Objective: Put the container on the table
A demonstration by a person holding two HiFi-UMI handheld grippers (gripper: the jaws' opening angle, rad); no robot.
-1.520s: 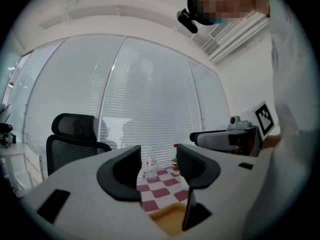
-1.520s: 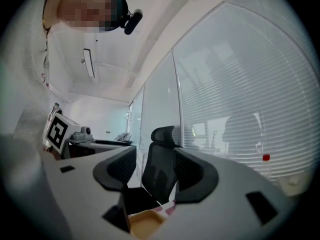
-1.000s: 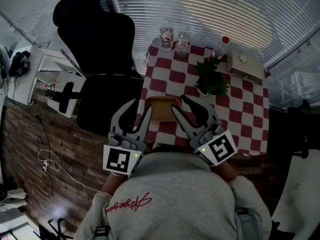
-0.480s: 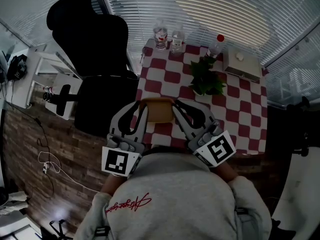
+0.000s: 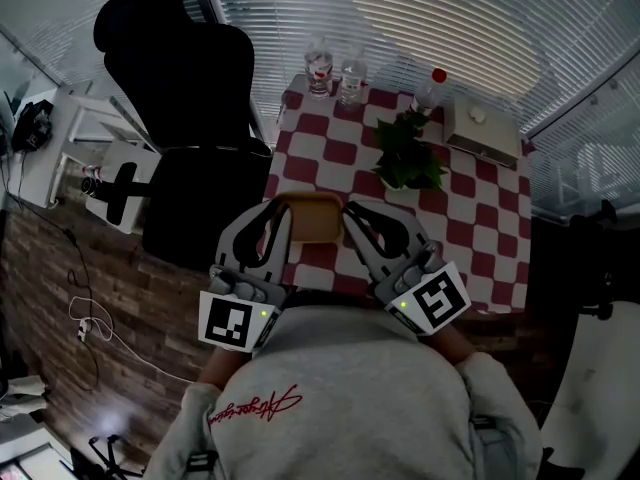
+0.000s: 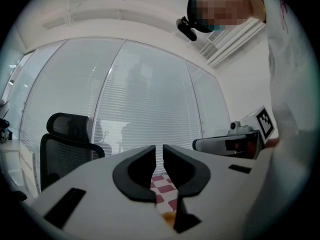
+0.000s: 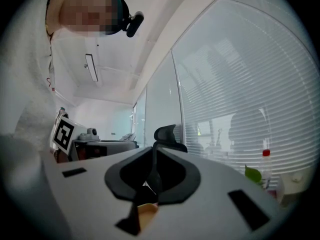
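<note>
Both jaws have just been closing; left gripper (image 5: 282,223) and right gripper (image 5: 348,213) pinch the container (image 5: 313,220) by opposite walls; it looks light and thin-walled, so it should be held level.

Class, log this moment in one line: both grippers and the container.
left gripper: jaws just closed further, on container left rim | right gripper: jaws just closed, on its right rim | container: over table near edge

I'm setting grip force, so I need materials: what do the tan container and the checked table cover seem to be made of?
Container: probably wood or matte plastic. Its tan surface is even, with no glare and rounded corners; the picture doesn't settle which.
Table cover: likely cloth or vinyl. The red-and-white checks lie flat over the top, but it is too small to tell the weave.
</note>
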